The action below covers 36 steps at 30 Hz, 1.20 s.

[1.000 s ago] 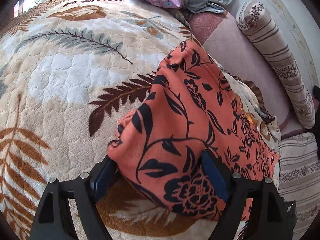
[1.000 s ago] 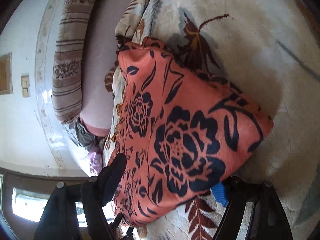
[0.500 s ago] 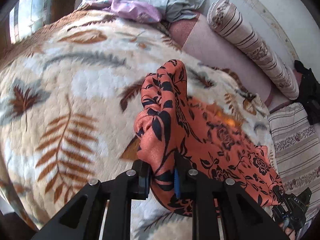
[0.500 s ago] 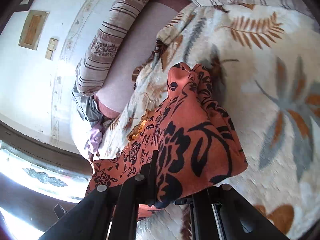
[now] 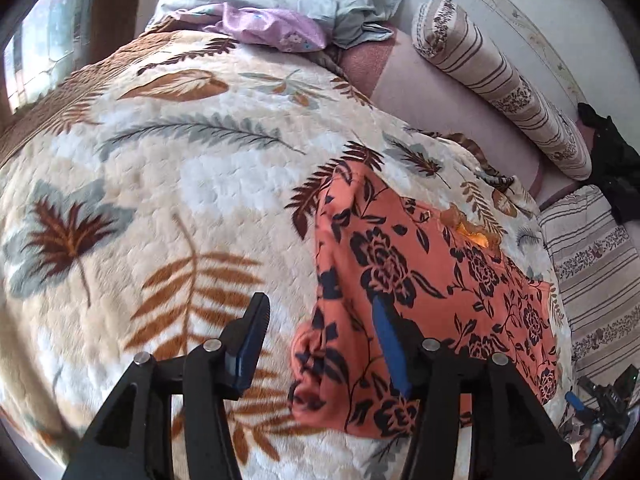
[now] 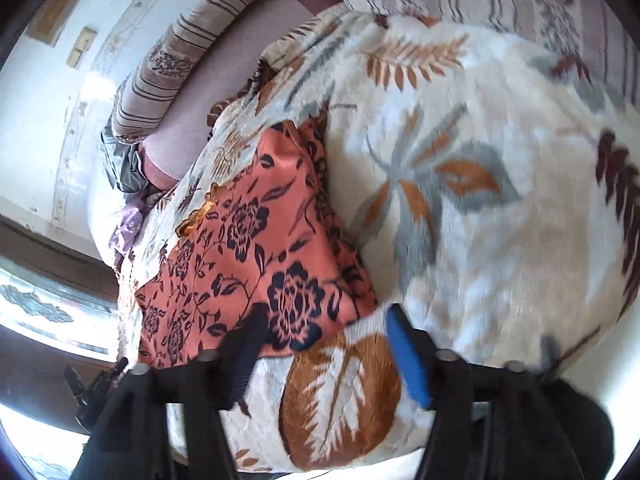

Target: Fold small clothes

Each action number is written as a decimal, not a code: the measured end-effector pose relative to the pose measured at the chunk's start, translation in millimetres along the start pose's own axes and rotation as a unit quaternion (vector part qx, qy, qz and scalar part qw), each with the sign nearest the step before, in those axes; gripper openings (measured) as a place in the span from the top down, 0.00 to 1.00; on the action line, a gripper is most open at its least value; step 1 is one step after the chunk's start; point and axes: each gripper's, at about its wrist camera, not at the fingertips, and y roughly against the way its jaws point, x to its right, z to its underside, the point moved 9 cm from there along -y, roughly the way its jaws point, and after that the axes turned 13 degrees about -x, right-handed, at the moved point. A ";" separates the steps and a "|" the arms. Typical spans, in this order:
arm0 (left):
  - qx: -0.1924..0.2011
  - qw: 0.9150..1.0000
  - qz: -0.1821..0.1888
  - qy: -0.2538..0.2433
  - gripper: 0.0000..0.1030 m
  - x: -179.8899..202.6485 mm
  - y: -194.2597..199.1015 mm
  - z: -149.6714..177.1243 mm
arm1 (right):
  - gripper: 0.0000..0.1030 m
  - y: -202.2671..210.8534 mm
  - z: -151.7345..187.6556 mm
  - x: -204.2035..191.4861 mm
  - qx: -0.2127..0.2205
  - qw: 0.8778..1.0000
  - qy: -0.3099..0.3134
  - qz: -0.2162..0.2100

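Observation:
An orange garment with a black flower print (image 5: 412,276) lies folded on the leaf-patterned blanket (image 5: 168,184). My left gripper (image 5: 320,344) is open and empty just above the garment's near left edge; its right finger is over the cloth. The garment also shows in the right wrist view (image 6: 256,248), lying left of centre. My right gripper (image 6: 324,352) is open and empty at the garment's near right corner, with its left finger over the cloth's edge.
A striped bolster (image 5: 496,80) lies along the white wall at the back. Purple cloth (image 5: 272,28) and grey cloth (image 5: 352,12) are piled at the far end of the bed. A striped sheet (image 5: 596,264) lies on the right. The bed edge is close in front.
Both grippers were shut on the lifted garment half a second ago. They have opened and let it go, and it now lies flat, folded over on the blanket.

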 end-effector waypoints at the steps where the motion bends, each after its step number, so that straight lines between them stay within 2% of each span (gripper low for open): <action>1: -0.004 1.000 -0.008 -0.007 0.47 0.8 -9.9 -11.3 | 0.23 1.7 -15.6 -6.0 0.007 1.000 0.019 0.003; 4: -0.012 0.999 -0.031 -0.019 0.47 4.6 -32.2 -38.7 | 0.23 -8.8 -63.3 -35.4 0.011 0.996 0.085 -0.004; 7: -0.028 0.999 -0.024 -0.017 0.47 10.9 -48.1 -50.9 | 0.24 -34.4 -113.1 -49.5 0.009 0.992 0.124 0.023; 10: -0.026 0.999 -0.018 -0.023 0.47 17.3 -55.6 -58.0 | 0.25 -64.0 -148.2 -57.3 0.003 0.989 0.145 0.043; 16: -0.042 0.998 -0.025 -0.027 0.47 17.7 -75.7 -66.5 | 0.25 -109.6 -168.9 -60.7 -0.017 0.981 0.169 0.095; 18: -0.041 0.999 -0.025 -0.023 0.47 15.7 -78.2 -69.7 | 0.26 -117.6 -169.5 -56.5 -0.024 0.982 0.163 0.096; 19: -0.041 0.999 -0.025 -0.021 0.47 15.1 -78.3 -70.9 | 0.32 -118.0 -169.0 -56.4 -0.022 0.981 0.164 0.097; 21: -0.035 0.999 -0.022 -0.024 0.47 17.0 -77.0 -74.6 | 0.53 -115.2 -167.9 -56.0 -0.017 0.980 0.166 0.105; 22: -0.034 0.999 -0.023 -0.028 0.47 18.9 -77.3 -77.1 | 0.69 -114.9 -168.3 -55.0 -0.020 0.981 0.164 0.103; 24: -0.041 0.998 -0.027 -0.036 0.48 23.2 -81.2 -81.0 | 0.71 -116.5 -169.0 -52.0 -0.029 0.981 0.160 0.107; 25: -0.045 0.998 -0.030 -0.039 0.55 24.6 -84.6 -83.0 | 0.75 -118.0 -169.1 -51.1 -0.032 0.980 0.161 0.111; 26: -0.053 0.997 -0.033 -0.040 0.77 25.0 -88.9 -84.7 | 0.79 -119.4 -169.3 -50.4 -0.035 0.980 0.161 0.115; 27: -0.060 0.997 -0.040 -0.039 0.88 24.2 -92.9 -86.0 | 0.81 -119.8 -169.1 -50.4 -0.036 0.980 0.160 0.115; 28: -0.064 0.996 -0.043 -0.040 0.92 24.6 -95.1 -87.3 | 0.85 -119.3 -169.1 -50.9 -0.034 0.980 0.158 0.113; 31: -0.034 0.997 -0.049 -0.057 0.94 34.7 -81.0 -91.3 | 0.92 -108.8 -169.4 -55.6 -0.015 0.981 0.159 0.114; 34: 0.012 0.995 -0.045 -0.085 0.94 51.9 -51.9 -97.3 | 0.93 -88.6 -170.8 -64.9 0.015 0.977 0.172 0.123; 36: 0.028 0.994 -0.041 -0.093 0.94 59.5 -42.7 -103.0 | 0.93 -73.5 -175.3 -70.9 0.039 0.974 0.181 0.132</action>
